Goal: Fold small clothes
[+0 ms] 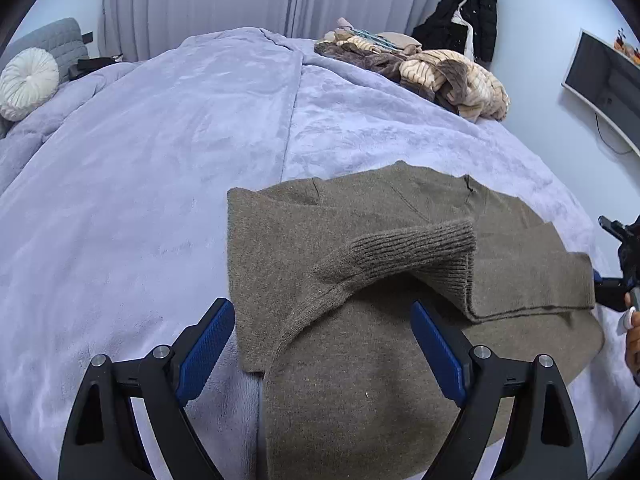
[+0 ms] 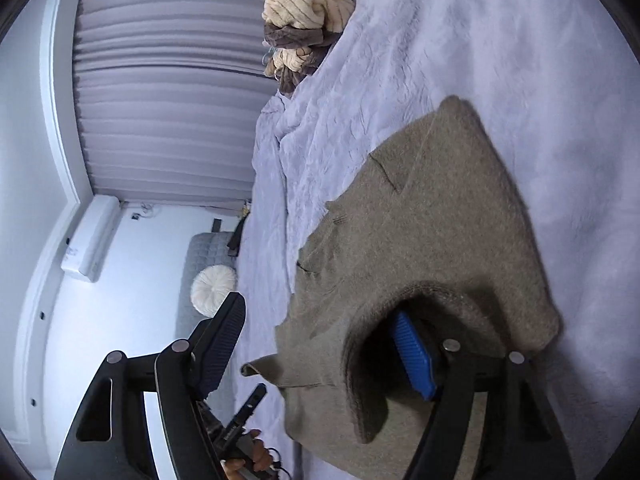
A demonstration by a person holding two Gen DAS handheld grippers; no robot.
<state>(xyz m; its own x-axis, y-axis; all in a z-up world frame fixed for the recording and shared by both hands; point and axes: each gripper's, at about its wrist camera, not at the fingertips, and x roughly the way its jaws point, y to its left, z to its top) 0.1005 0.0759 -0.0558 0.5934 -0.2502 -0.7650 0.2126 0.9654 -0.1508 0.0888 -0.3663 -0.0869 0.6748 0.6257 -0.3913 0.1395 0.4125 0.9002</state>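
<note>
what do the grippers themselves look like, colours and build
Both the left gripper and right gripper have black triangular-cutout finger arms, silver round pivot bolts, and ribbed blue pads. No sleeves or markings show.

One brown sweater (image 1: pixel 360 280) lies at the bed's (image 1: pixel 160 160) near edge. One pile (image 1: pixel 432 72) of striped clothes sits at its far right corner, one round white pillow (image 1: pixel 28 82) at its far left corner. Two grippers: the left (image 1: pixel 320 344) and the right (image 2: pixel 320 356). One black coat (image 1: pixel 472 12) hangs beyond. One screen (image 1: pixel 604 80) is on the wall.
</note>
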